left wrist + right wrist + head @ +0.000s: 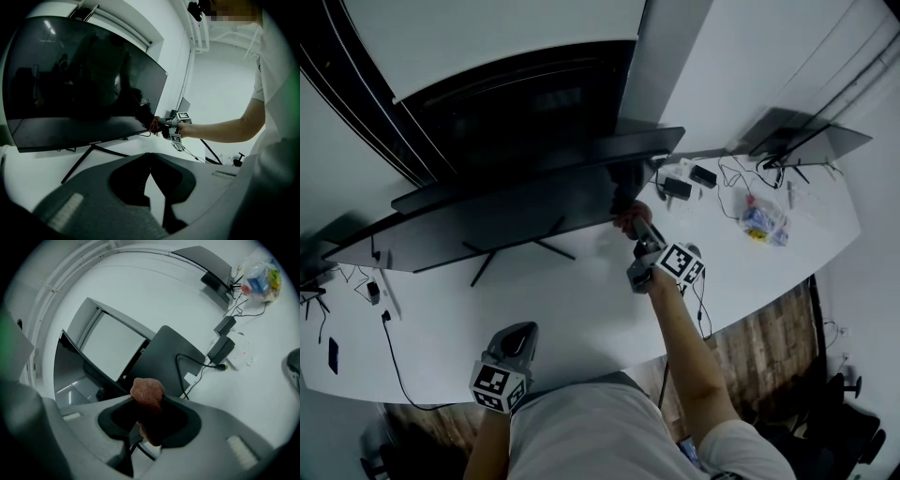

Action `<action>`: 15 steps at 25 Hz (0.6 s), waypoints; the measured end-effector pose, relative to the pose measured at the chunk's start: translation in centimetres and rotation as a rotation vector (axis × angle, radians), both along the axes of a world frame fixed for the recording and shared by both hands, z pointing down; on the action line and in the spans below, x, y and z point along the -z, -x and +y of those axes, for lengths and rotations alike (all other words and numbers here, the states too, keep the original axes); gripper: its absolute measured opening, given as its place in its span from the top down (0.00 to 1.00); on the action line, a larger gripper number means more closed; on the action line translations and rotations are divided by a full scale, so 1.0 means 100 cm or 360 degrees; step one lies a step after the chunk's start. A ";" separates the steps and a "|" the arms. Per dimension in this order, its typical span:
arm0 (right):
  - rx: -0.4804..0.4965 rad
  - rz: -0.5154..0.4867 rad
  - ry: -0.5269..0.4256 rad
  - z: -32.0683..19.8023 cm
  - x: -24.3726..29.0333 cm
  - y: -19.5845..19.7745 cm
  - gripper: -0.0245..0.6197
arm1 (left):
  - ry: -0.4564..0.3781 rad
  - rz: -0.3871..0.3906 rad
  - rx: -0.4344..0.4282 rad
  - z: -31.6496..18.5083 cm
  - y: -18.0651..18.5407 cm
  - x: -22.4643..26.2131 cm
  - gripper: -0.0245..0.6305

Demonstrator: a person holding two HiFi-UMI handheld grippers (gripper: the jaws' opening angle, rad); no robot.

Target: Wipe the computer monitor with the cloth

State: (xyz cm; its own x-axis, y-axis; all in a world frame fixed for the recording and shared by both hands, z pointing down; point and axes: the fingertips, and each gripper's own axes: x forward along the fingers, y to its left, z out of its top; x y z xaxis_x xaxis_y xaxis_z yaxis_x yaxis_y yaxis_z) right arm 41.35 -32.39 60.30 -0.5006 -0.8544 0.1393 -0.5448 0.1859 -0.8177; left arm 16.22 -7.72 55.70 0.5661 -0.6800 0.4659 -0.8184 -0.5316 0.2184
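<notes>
Head view: A person is leaning over a long white desk, reaching the right gripper out to the lower right corner of a wide, curved black computer monitor. A small reddish-brown cloth is showing at that gripper's tip, right against the screen's edge. The left gripper is hanging low near the person's body, well apart from the monitor. Black power adapters and a clear plastic bag of small items are lying further along the desk, near a second dark monitor.

Left gripper view: The left gripper's grey jaws are meeting at their tips, with nothing caught between them. Beyond them the glossy screen is standing on thin black stand legs, and the person's bare forearm is stretching across to its lower right corner, where the cloth is touching the dark bezel.

Right gripper view: The right gripper's jaws are clamping the bunched cloth, which is sticking up past the tips toward a dark panel with a black cable running down it. Whether the cloth is actually pressing on the glass here cannot be made out.
</notes>
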 end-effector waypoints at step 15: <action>0.0017 0.0140 -0.0256 0.008 0.106 0.000 0.76 | -0.0053 0.0034 -0.0023 0.010 0.015 0.014 0.95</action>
State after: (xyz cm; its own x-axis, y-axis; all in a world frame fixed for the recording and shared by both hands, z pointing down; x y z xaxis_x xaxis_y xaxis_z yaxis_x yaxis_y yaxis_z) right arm 41.35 -31.62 49.75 -0.5018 -0.8638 0.0449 -0.6103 0.3168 -0.7261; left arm 14.71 -6.76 54.27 0.5857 -0.6865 0.4309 -0.8057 -0.5508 0.2177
